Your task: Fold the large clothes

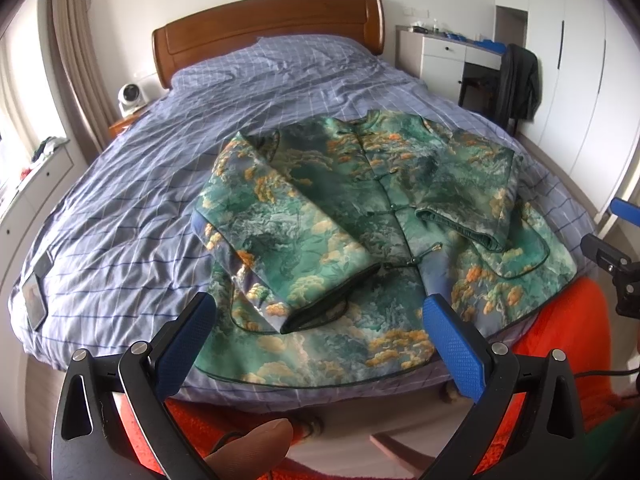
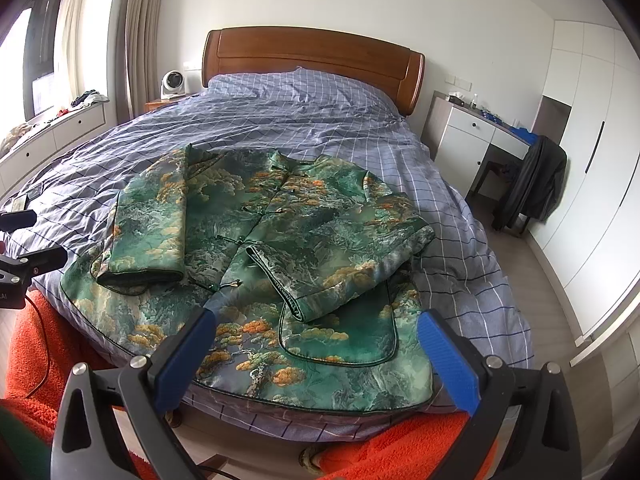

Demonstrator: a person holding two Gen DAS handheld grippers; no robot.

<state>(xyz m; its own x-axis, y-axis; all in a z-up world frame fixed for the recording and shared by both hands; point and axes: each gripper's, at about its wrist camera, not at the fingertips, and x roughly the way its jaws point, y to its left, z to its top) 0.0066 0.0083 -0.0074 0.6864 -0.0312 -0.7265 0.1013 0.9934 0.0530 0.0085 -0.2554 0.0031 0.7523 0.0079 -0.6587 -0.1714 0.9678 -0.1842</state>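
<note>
A green brocade jacket (image 1: 360, 216) with orange tree patterns and knot buttons lies front up at the foot of the bed, both sleeves folded in over its front. In the right wrist view the same jacket (image 2: 256, 240) spreads across the near bed edge. My left gripper (image 1: 318, 312) hovers open just above the hem, with nothing between its blue pads. My right gripper (image 2: 316, 328) is open too, held over the jacket's lower right hem, touching nothing. The right gripper's black frame (image 1: 612, 264) shows at the right edge of the left wrist view.
The bed (image 1: 120, 208) has a blue checked cover and a wooden headboard (image 1: 264, 28). A phone (image 1: 34, 300) lies at its left corner. A white desk (image 2: 476, 132) and a chair with a dark coat (image 2: 532, 184) stand right. An orange fleece sleeve (image 2: 396, 452) shows below.
</note>
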